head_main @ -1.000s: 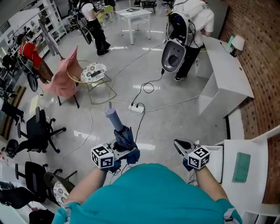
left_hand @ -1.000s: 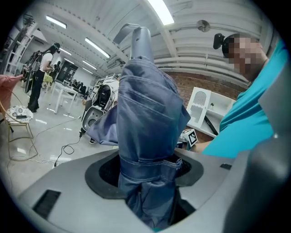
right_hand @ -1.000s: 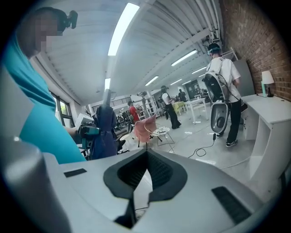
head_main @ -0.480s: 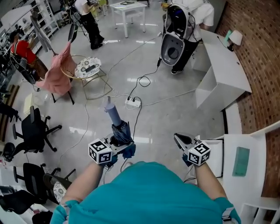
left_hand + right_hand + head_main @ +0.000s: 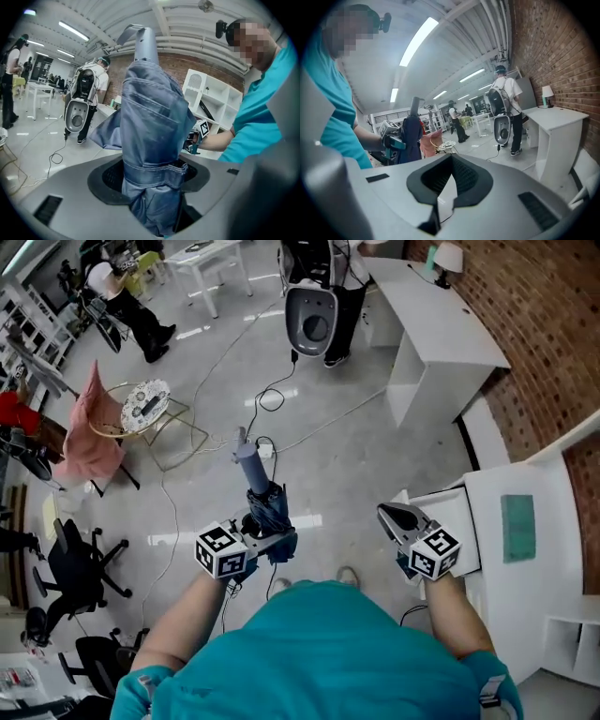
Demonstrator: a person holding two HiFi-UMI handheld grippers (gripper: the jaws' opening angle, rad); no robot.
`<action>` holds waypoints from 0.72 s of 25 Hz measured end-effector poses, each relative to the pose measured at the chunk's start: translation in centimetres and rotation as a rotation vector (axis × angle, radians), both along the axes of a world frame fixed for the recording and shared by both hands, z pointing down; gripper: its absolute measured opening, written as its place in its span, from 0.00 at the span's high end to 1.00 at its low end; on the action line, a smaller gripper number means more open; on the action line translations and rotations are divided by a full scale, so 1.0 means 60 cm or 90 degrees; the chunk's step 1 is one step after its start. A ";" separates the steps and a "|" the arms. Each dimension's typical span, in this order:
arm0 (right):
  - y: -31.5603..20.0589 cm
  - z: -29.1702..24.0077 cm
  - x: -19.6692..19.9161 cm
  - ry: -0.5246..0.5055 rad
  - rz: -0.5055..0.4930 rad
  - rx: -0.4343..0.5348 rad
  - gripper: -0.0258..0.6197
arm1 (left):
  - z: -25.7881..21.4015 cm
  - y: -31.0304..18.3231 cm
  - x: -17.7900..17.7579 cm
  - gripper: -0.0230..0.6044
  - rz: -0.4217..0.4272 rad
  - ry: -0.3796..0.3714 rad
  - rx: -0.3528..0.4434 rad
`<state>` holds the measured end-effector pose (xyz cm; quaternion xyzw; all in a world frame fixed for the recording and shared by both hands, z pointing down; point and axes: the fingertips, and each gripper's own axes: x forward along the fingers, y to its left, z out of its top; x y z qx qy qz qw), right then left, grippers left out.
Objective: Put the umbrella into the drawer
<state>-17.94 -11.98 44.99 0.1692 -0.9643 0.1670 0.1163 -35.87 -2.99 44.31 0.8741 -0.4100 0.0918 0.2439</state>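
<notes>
A folded blue umbrella (image 5: 263,495) with a grey handle stands upright in my left gripper (image 5: 265,540), which is shut on its lower part. In the left gripper view the umbrella (image 5: 152,117) fills the middle, with fabric bunched between the jaws of that gripper (image 5: 152,176). My right gripper (image 5: 395,517) is held level beside it, shut with nothing in it; its pads meet in a thin line in the right gripper view (image 5: 442,190). A white drawer (image 5: 452,523) juts out from the white cabinet (image 5: 544,568) just right of the right gripper.
A green pad (image 5: 517,527) lies on the cabinet top. Cables and a power strip (image 5: 265,448) cross the floor ahead. A white desk (image 5: 441,320) stands along the brick wall. A person with a backpack machine (image 5: 312,306) is at the far end, and a chair with pink cloth (image 5: 89,427) at the left.
Both hands and the view have swung right toward the white cabinet and drawer. The umbrella stays upright in the left gripper; the right gripper stays shut.
</notes>
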 end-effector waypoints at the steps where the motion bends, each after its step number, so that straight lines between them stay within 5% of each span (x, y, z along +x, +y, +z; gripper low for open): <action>1: -0.002 0.002 0.020 -0.001 0.017 -0.002 0.93 | 0.002 -0.012 0.018 0.53 0.019 -0.003 -0.002; 11: -0.012 0.047 0.249 -0.008 0.191 -0.037 0.93 | 0.035 -0.140 0.245 0.53 0.236 -0.066 -0.011; 18: -0.005 0.094 0.398 -0.016 0.303 -0.068 0.93 | 0.079 -0.207 0.410 0.53 0.395 -0.170 0.004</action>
